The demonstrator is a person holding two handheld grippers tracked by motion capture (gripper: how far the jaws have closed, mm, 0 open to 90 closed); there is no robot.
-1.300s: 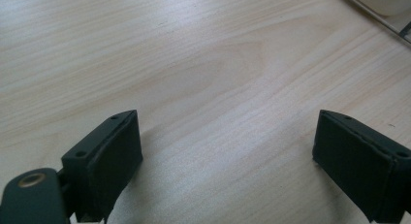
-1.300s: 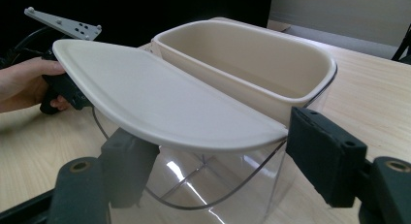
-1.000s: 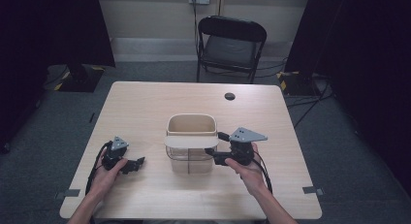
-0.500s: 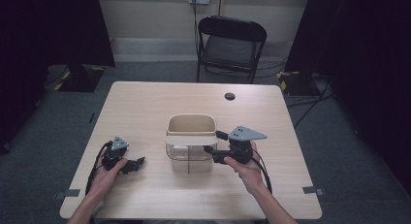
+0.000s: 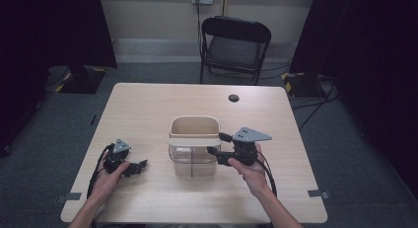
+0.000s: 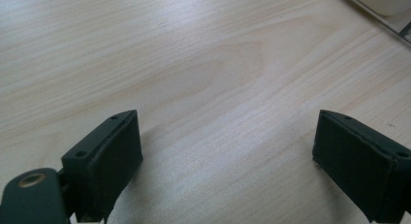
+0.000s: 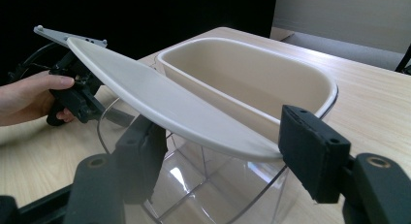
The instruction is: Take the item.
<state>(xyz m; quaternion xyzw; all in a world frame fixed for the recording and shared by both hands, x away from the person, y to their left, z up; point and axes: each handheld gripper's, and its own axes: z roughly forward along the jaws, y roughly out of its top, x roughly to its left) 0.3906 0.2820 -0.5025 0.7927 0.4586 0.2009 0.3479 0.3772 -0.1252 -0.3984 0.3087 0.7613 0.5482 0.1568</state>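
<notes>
A clear plastic container [image 5: 193,156] with a beige inner basket [image 5: 194,126] stands near the middle of the light wooden table [image 5: 148,104], a little toward the person's edge. Across its near half lies a flat beige lid flap [image 5: 193,142]; in the right gripper view the flap [image 7: 165,100] slopes from upper left down to lower right, its low tip just at the inner face of the right-hand jaw, with the basket [image 7: 252,81] open behind it and the clear wall [image 7: 194,185] below.

The right gripper [image 5: 214,144] sits at 3 o'clock of the container, pointing at 9 o'clock, one jaw tip above the other beside the flap's end. Its jaws have just been closing, and the flap's end lies between them — the right-hand pad [image 7: 312,151] is at the flap's tip, while the left-hand pad sits under the flap, and I cannot tell whether it presses. The jaws are partway in, not clamped flat.

The left gripper [image 5: 142,165] rests on the table at 9 o'clock of the container, well apart from it, held in the left hand [image 5: 109,176]. Its jaws stand wide — in the left gripper view only bare wood [image 6: 203,88] lies between the pads [image 6: 109,161].

A small dark round disc [image 5: 233,97] lies on the table at 1 o'clock of the container, and a black folding chair [image 5: 235,45] stands beyond the far edge.
</notes>
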